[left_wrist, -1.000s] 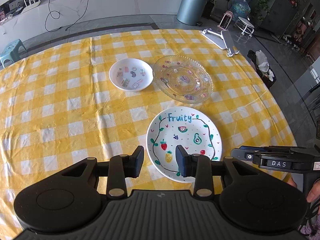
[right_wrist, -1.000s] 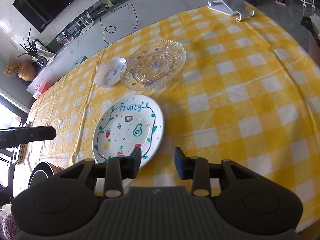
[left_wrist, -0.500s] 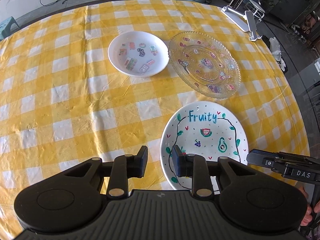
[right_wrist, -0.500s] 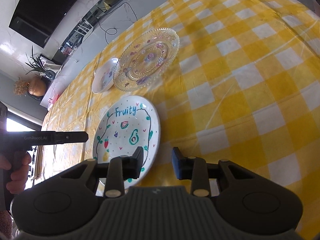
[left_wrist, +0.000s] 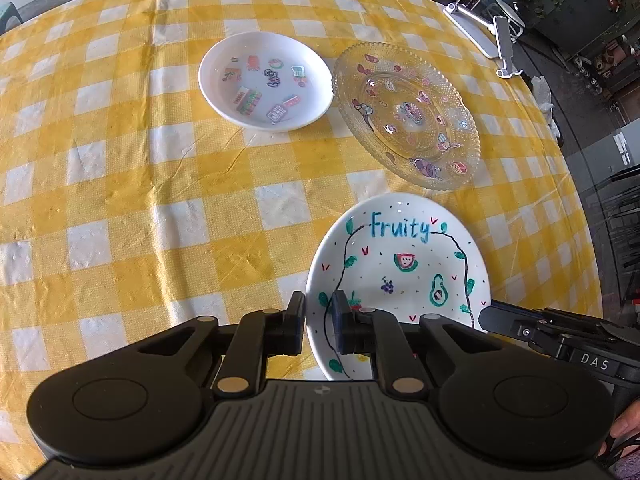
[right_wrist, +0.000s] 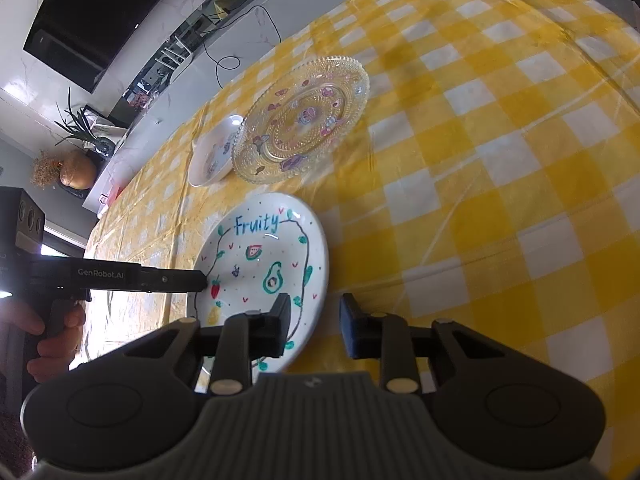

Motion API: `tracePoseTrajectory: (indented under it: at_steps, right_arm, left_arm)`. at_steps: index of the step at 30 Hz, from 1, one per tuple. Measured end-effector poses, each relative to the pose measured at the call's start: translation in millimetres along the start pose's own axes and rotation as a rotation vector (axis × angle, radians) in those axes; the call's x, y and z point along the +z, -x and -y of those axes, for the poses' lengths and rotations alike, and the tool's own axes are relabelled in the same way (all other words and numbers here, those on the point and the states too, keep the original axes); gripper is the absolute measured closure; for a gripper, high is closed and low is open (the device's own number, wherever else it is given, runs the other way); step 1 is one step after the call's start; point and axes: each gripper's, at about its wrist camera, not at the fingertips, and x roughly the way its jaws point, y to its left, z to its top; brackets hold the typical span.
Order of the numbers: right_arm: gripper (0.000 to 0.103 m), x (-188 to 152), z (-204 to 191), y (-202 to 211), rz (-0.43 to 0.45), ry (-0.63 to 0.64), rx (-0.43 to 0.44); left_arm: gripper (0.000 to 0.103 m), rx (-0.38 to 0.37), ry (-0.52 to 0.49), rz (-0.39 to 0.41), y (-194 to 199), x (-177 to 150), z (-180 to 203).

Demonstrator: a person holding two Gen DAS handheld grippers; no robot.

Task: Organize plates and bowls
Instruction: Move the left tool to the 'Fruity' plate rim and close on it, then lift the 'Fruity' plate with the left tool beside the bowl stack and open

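Two black grippers flank the white "Fruity" ceramic plate (left_wrist: 404, 264): left gripper (left_wrist: 319, 320) pinches its rim, right gripper (right_wrist: 315, 320) spread; beyond it, clear glass plate (left_wrist: 406, 114) and white sticker bowl (left_wrist: 266, 80).

Left gripper (left_wrist: 318, 322) pinches Fruity plate (left_wrist: 404, 264) rim.

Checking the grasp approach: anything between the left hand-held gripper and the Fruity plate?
Nothing visible. The left hand-held gripper already straddles the near-left rim of the Fruity plate, jaws narrowed around it; I can't tell whether the pads touch. The bowl and glass plate lie farther back, clear of it.
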Motion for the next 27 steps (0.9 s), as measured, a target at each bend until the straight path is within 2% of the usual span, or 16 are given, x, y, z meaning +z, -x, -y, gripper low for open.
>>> tracePoseTrajectory:
  at_steps: [1, 3, 17, 27]
  right_arm:
    - [0.091, -1, 0, -1, -0.004, -0.001, 0.003]
    - [0.094, -1, 1, -3, -0.010, -0.005, 0.010]
    - [0.095, -5, 9, 5, -0.014, -0.039, 0.014]
    - [0.095, -8, 36, 44, 0.045, -0.100, 0.028]
  left_arm:
    - [0.088, 0.001, 0.001, 0.000, 0, 0, 0]
    - [0.088, 0.004, 0.002, 0.001, 0, 0, 0]
    - [0.092, 0.025, 0.026, 0.031, 11, -5, 17]
    - [0.093, -0.003, 0.053, 0.072, 27, -24, 58]
